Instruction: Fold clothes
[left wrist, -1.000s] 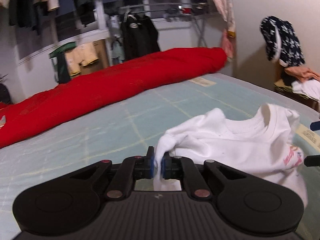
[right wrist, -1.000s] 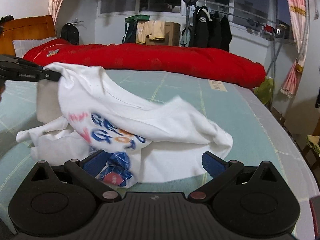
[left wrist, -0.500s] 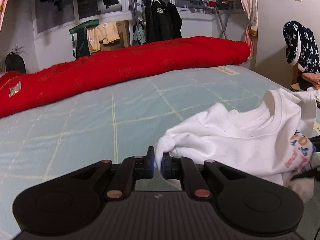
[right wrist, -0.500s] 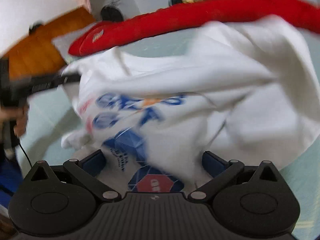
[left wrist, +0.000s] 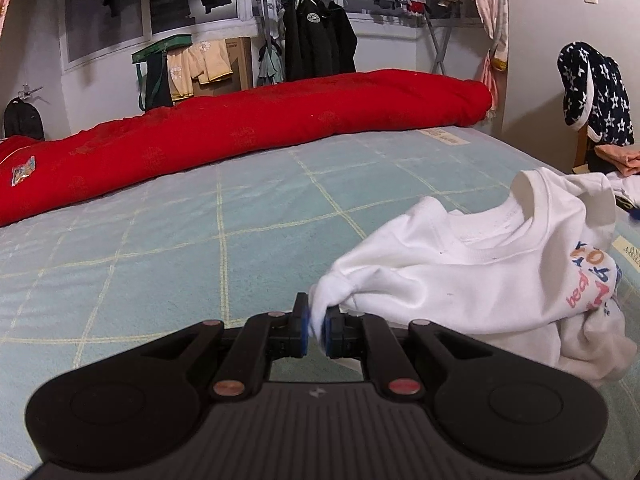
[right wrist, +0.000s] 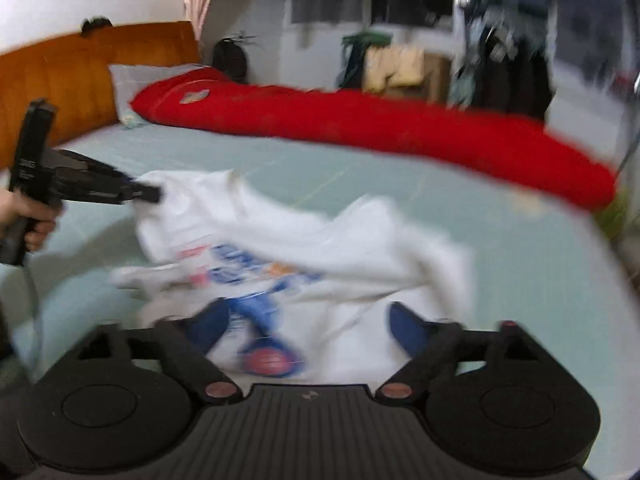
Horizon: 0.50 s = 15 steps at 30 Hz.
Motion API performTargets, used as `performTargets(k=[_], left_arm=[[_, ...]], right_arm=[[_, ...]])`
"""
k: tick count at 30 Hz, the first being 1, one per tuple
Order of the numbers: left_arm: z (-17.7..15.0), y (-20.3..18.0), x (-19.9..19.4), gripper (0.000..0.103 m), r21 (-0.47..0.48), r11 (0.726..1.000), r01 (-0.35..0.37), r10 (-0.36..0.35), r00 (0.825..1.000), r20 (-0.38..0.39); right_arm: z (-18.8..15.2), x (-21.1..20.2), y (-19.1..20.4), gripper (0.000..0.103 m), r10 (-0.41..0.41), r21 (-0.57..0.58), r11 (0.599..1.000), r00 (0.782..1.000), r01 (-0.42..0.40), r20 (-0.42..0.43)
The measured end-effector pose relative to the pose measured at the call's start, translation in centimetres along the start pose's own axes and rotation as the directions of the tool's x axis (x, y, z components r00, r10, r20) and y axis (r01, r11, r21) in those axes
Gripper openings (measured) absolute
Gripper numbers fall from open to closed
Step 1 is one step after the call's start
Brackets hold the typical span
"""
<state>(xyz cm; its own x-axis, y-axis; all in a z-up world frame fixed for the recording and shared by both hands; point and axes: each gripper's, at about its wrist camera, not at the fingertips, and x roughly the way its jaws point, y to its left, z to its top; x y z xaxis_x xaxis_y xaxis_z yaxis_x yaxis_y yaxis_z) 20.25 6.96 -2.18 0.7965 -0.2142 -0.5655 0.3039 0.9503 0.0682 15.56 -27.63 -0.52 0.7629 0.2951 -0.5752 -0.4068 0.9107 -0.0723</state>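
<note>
Left gripper (left wrist: 315, 330) fingers clamp white shirt (left wrist: 460, 276); right gripper (right wrist: 308, 326) fingers apart, blurred; red quilt (left wrist: 240, 128) at twelve o'clock.

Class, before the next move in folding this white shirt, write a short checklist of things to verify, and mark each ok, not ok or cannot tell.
1. Left gripper pinches a bunched bit of the white shirt: ok.
2. Right gripper open, cloth between its fingers: ok.
3. Shirt lies flat: not ok, crumpled.
4. Bare mattress beside the shirt: ok.
5. Red quilt apart from the shirt: ok.
6. Which part the left gripper holds: cannot tell.
</note>
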Motion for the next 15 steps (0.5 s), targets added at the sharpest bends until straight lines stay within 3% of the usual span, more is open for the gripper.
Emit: performTargets(k=[3, 6, 8, 10, 11, 15], left_arm=[[0.1, 0.0, -0.1, 0.006, 0.005, 1.000, 0.004, -0.004, 1.000, 0.001], [0.2, 0.1, -0.2, 0.006, 0.012, 1.000, 0.007, -0.007, 1.000, 0.000], [0.3, 0.0, -0.2, 0.006, 0.022, 1.000, 0.008, -0.008, 1.000, -0.007], [0.5, 0.0, -0.1, 0.006, 0.032, 0.999, 0.009, -0.009, 1.000, -0.014], [0.5, -0.1, -0.1, 0.006, 0.037, 0.999, 0.010, -0.009, 1.000, -0.018], [0.7, -0.1, 0.3, 0.006, 0.055, 0.998, 0.016, -0.014, 0.999, -0.033]], right_arm=[[0.8, -1.6, -1.3, 0.062, -0.119, -0.094, 0.988, 0.992, 0.121, 0.027], [1.2, 0.2, -2.1, 0.059, -0.202, -0.169, 0.965, 0.979, 0.200, 0.005], [1.2, 2.4, -2.2, 0.048, -0.229, -0.211, 0.953, 0.973, 0.218, -0.029], [1.2, 4.3, -2.5, 0.023, -0.236, -0.218, 0.951, 0.970, 0.218, -0.062], [1.3, 5.4, -2.4, 0.019, -0.231, -0.208, 0.955, 0.970, 0.212, -0.075], [1.4, 8.2, -2.7, 0.017, -0.225, -0.180, 0.962, 0.969, 0.205, -0.098]])
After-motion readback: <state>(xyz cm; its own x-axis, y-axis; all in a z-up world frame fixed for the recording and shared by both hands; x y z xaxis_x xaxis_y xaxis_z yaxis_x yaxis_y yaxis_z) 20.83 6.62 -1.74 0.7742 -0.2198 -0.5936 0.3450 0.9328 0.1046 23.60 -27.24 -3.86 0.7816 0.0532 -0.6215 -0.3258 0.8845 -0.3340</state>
